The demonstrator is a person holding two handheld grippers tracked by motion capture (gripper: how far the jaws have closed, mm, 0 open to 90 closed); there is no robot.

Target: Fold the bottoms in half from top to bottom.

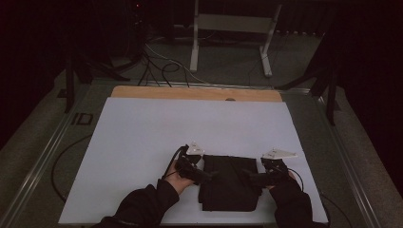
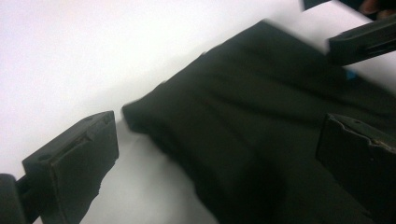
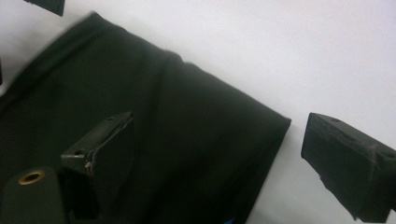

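A folded black cloth lies flat on the white tabletop, near its front edge. My left gripper sits at the cloth's left edge, pointing right. In the left gripper view it is open, straddling the cloth's corner and edge, with nothing pinched. My right gripper is at the cloth's right edge, pointing left. In the right gripper view it is open, one jaw over the cloth and the other over bare table.
A wooden strip borders the table's far edge. Beyond it stand a white metal frame and loose cables on the floor. Another cable loops off the table's left side. The far half of the tabletop is bare white.
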